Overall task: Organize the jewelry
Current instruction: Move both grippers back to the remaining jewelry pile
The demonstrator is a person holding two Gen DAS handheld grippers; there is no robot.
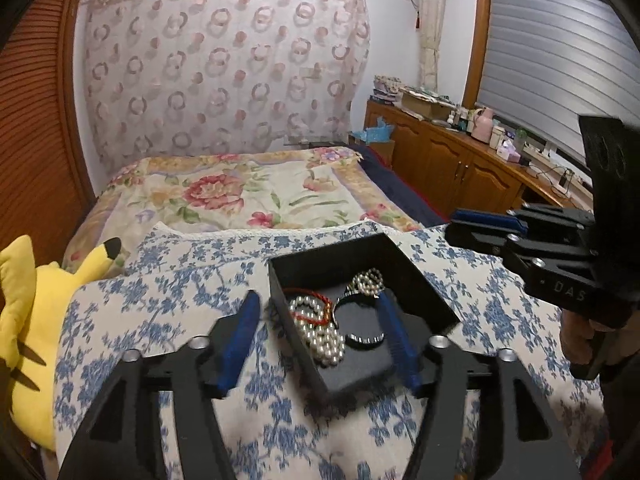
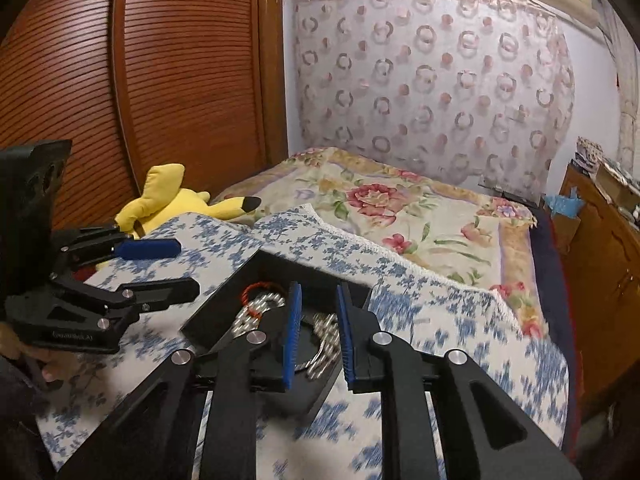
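Spread wide, the jaws of the left gripper [image 1: 318, 340] straddle the near left wall of the black box [image 1: 424, 280], pinching nothing; those of the right gripper [image 2: 318, 336] stand a little apart above the box, also empty; the box rests on a blue-flowered cloth [image 1: 160, 300] and holds the jewelry: pearl strands [image 1: 324, 336], a red cord bracelet [image 1: 314, 312] and a dark ring-shaped piece [image 1: 362, 338]; a yellow plush toy [image 1: 28, 320] lies beside the cloth, a floral bedspread [image 1: 240, 192] beyond
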